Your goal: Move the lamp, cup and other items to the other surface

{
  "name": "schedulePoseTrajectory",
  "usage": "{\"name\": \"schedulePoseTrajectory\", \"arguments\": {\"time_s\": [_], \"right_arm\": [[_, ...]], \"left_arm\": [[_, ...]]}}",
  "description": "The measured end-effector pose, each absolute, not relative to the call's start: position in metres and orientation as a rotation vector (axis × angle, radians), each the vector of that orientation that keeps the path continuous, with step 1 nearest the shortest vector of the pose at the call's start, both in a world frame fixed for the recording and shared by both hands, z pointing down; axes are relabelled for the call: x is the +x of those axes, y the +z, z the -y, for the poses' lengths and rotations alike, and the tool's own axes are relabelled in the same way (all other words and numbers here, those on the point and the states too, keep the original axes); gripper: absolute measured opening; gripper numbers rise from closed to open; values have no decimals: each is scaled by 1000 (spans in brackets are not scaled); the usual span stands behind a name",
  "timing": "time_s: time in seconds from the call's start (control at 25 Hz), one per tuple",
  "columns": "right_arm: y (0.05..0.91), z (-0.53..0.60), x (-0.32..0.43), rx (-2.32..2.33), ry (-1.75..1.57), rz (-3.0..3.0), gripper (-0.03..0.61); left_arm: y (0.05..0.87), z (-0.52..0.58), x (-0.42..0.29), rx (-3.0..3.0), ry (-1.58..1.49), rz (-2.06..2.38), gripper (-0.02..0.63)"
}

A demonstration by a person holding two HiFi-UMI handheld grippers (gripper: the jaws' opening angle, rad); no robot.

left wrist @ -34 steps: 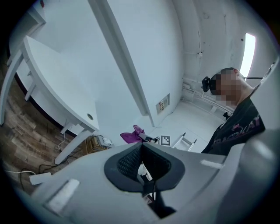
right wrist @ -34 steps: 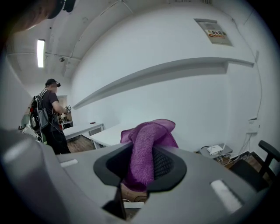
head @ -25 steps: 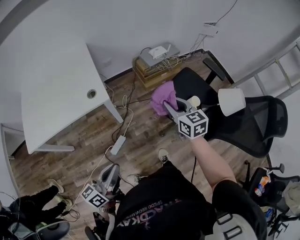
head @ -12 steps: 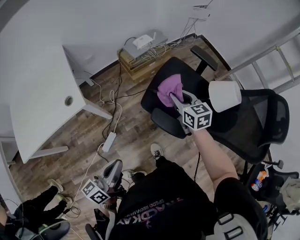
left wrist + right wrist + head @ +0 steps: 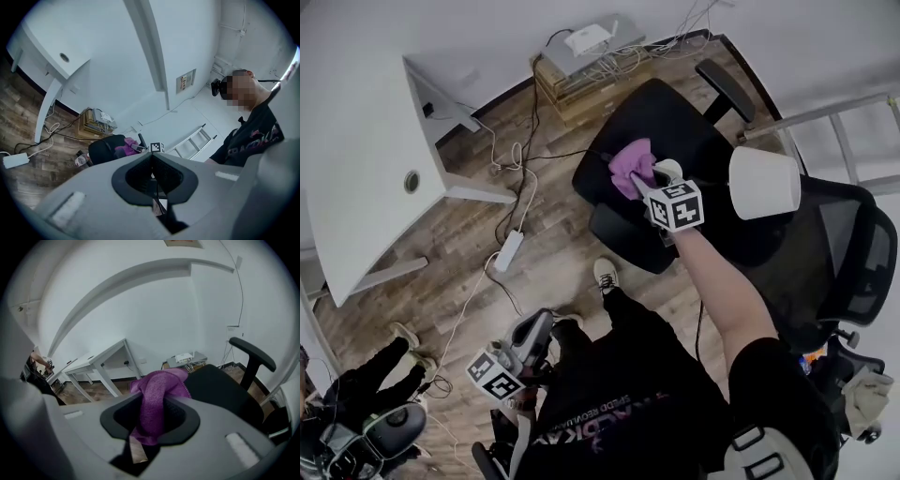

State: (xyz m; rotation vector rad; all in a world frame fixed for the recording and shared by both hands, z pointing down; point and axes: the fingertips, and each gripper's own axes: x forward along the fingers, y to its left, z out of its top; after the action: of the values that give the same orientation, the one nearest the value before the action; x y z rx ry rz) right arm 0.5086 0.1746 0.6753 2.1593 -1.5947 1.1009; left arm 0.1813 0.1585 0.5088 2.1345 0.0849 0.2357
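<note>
So, head view, going across from the left. White desk point(image 5: 356, 178) sits out at about 9 o'clock, with a white power strip point(image 5: 508, 250) on the wood floor point(image 5: 469, 281) just in from it. Down at 7 o'clock is the left gripper point(image 5: 539, 326), low beside the person's leg. In its own view the left gripper point(image 5: 151, 157) has both jaws pressed together with nothing between them, so it's empty.

Up at 12 o'clock there's a stack of boxes point(image 5: 581, 66) against the wall with a white router on top and a mess of cables. Right below that is the black office chair point(image 5: 675, 112), seat facing up.

The right gripper point(image 5: 649, 176) is just right of centre over that seat, and it's clamped on the purple cloth point(image 5: 628, 161). The right gripper view shows it well: the cloth point(image 5: 157, 399) hangs through the gap, pinched from both sides, bunched up above the jaws.

The lamp's white shade point(image 5: 764, 183) is at 3 o'clock from that gripper, near it but apart, over the chair's mesh back. Can't tell what its base stands on. A ladder point(image 5: 853, 112) leans further out at 2 o'clock.
</note>
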Motion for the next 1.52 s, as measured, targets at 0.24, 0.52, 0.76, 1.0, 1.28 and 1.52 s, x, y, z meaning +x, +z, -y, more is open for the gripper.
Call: {"name": "schedulePoseTrajectory", "arguments": {"time_s": [0.24, 0.52, 0.76, 1.0, 1.28, 1.52], "right_arm": [[739, -163, 518, 2065, 1209, 1532, 103], [785, -164, 525, 2043, 1318, 1418, 114], [798, -170, 527, 2057, 1395, 1301, 168], [791, -184, 526, 2104, 1465, 1279, 193], [751, -211, 531, 2207, 1437, 1225, 256], [684, -201, 530, 2429, 1307, 1325, -2]], "left_arm": [[519, -152, 170, 2111, 251, 37, -5], [532, -158, 150, 2077, 295, 99, -5], [540, -148, 143, 2048, 300, 101, -5], [541, -146, 148, 2051, 276, 48, -5], [515, -143, 133, 2109, 249, -39, -5], [498, -134, 96, 2172, 174, -19, -5]]}}
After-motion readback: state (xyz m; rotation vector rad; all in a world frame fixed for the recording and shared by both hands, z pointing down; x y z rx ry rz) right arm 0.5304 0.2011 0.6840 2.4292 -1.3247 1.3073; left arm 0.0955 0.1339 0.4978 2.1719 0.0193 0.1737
